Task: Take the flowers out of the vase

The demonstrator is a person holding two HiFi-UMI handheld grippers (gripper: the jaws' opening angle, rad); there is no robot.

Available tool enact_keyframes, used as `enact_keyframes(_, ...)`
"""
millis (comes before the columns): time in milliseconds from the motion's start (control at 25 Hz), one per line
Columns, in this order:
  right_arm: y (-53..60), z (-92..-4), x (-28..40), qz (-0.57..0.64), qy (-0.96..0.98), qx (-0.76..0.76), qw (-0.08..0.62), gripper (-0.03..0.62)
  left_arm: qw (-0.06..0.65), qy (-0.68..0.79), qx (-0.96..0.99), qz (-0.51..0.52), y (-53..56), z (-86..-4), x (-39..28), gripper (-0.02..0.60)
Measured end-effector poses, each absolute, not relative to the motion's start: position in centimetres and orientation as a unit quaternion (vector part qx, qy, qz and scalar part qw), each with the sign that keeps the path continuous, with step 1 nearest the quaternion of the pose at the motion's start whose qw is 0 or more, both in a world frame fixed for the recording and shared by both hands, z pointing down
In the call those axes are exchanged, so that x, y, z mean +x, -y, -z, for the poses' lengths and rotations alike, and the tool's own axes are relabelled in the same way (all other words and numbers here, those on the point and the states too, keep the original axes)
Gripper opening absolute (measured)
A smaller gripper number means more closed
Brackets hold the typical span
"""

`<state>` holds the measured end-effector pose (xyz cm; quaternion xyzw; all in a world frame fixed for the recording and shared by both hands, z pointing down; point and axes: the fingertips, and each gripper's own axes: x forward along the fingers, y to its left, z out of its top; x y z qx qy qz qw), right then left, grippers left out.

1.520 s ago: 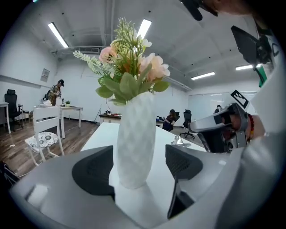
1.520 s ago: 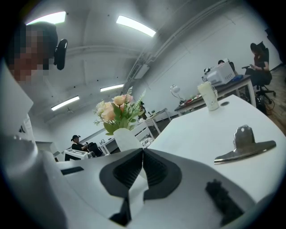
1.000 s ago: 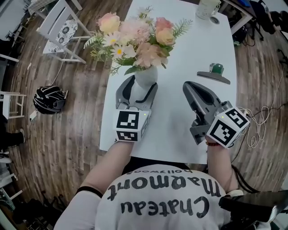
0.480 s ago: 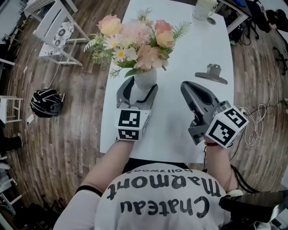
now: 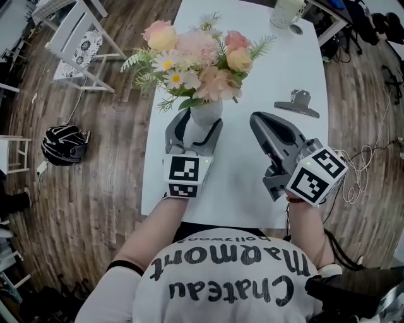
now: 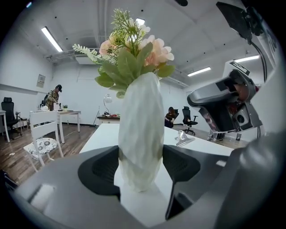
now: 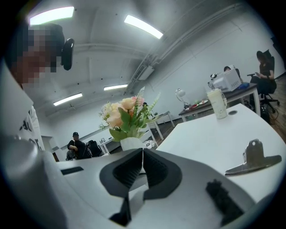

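Little has shifted since a second ago. On the table (image 5: 284, 69), the flowers (image 5: 202, 60) stand in the vase (image 5: 206, 115). The left gripper (image 5: 197, 126) clamps the vase, likely steadying it. The right gripper (image 5: 257, 121), jaws together and empty, waits just right of the vase.

White table (image 5: 278, 69) with vase (image 5: 206, 114), metal clip (image 5: 297, 104), cup (image 5: 285, 11)

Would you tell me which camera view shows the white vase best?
The left gripper view: the vase stands whole and upright between the jaws of the left gripper. The head view shows only its body beneath the flowers; the right gripper view, just its top behind the shut jaws.
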<state>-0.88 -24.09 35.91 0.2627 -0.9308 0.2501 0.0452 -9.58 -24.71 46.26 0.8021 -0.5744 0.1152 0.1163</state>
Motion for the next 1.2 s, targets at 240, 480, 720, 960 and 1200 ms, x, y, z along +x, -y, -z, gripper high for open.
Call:
enact_keyframes(240, 24.4, -35.2, -3.6, -0.232, 0.942, 0.234, 0.06, 0.017, 0.116, 0.572, 0.804, -0.113, 24.9, -46.2, -9.8, 0.311)
enact_keyframes(480, 24.1, -34.4, -6.2, -0.209, 0.954, 0.206, 0.064, 0.132, 0.116, 0.571, 0.806, -0.108, 24.4, -46.7, -10.3, 0.311)
enact_keyframes(720, 24.1, -32.8, -7.4, -0.179, 0.96, 0.205, 0.07, 0.157, 0.106, 0.565, 0.81, -0.114, 24.2, -46.5, -9.6, 0.311)
enact_keyframes(960, 25.2, -32.4, -9.0, -0.175, 0.958, 0.214, 0.074, 0.201, 0.105, 0.56, 0.814, -0.116, 24.0, -46.6, -9.6, 0.311)
enact_keyframes(1200, 25.7, -32.4, -10.2, -0.163, 0.959, 0.218, 0.083, 0.209, 0.1, 0.555, 0.817, -0.118, 23.6, -46.7, -9.5, 0.31)
